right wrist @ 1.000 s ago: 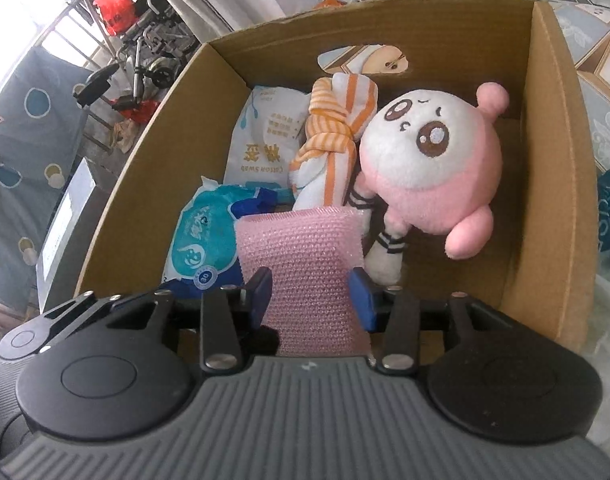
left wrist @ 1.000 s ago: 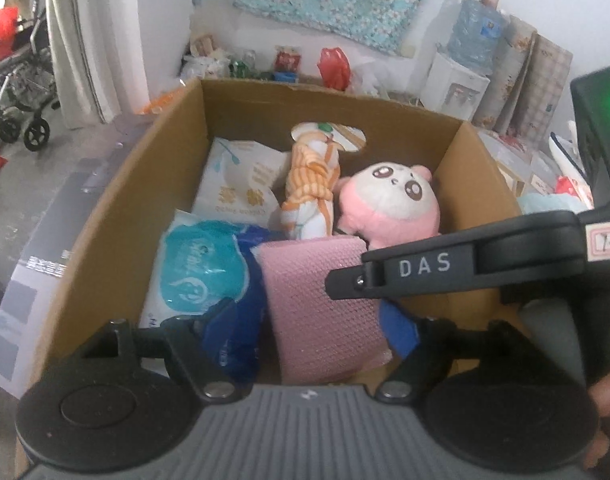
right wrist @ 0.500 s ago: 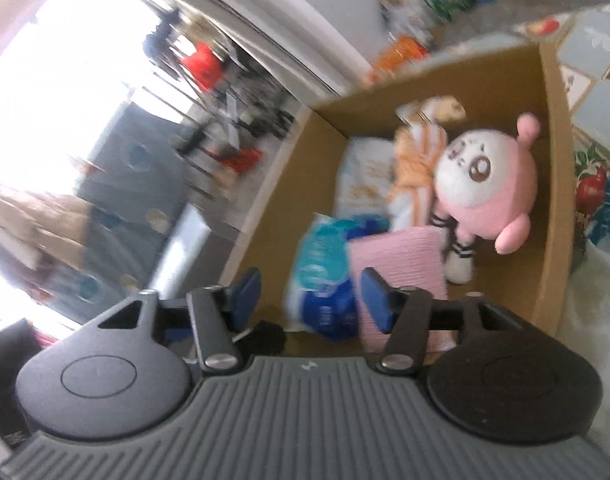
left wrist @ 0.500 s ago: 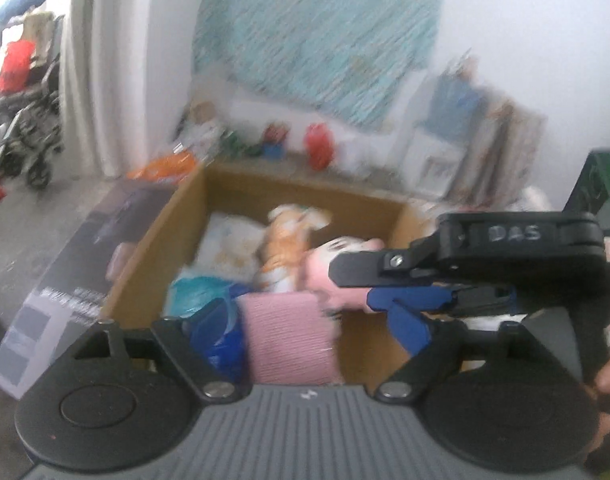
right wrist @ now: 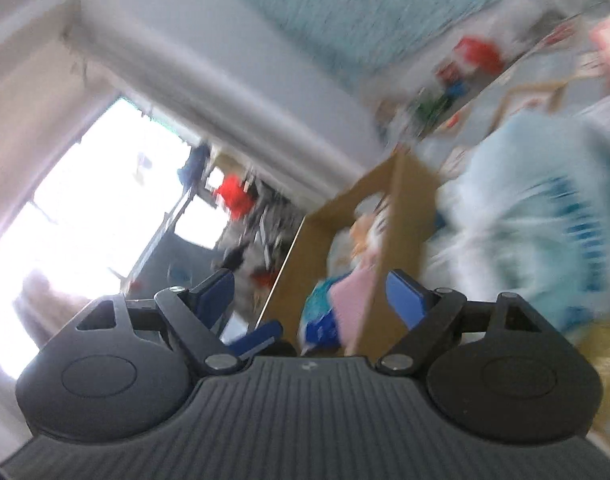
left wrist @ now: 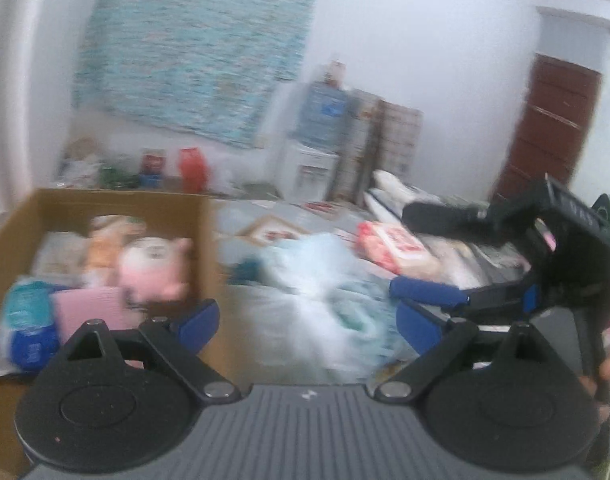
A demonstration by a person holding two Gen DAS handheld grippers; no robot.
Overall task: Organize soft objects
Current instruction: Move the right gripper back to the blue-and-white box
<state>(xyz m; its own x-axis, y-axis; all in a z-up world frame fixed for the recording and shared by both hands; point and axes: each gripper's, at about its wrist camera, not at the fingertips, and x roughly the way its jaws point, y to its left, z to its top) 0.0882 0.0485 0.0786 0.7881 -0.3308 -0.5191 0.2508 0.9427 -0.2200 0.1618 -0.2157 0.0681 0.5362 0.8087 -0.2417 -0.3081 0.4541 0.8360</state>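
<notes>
The cardboard box [left wrist: 209,232] stands at the left in the blurred left wrist view. It holds a pink plush toy [left wrist: 155,268], a pink bubble-wrap pad [left wrist: 91,310], a blue wipes pack [left wrist: 25,312] and a striped cloth [left wrist: 105,248]. My left gripper [left wrist: 309,322] is open and empty, right of the box, over a pale blue soft bundle [left wrist: 321,276]. My right gripper [right wrist: 311,294] is open and empty; it also shows at the right in the left wrist view [left wrist: 425,292]. The box [right wrist: 401,208] and the bundle [right wrist: 545,216] show in the tilted right wrist view.
A pink-and-red pack [left wrist: 393,244] lies on the patterned mat behind the bundle. A water dispenser [left wrist: 317,144] and clutter stand along the far wall. A brown door [left wrist: 545,128] is at the right. A bright doorway [right wrist: 85,208] with wheeled frames lies left of the box.
Both grippers have let go of the pink pad in the box, opened wider, lifted out and swung right toward the pale blue bundle. The right wrist view has tilted strongly.
</notes>
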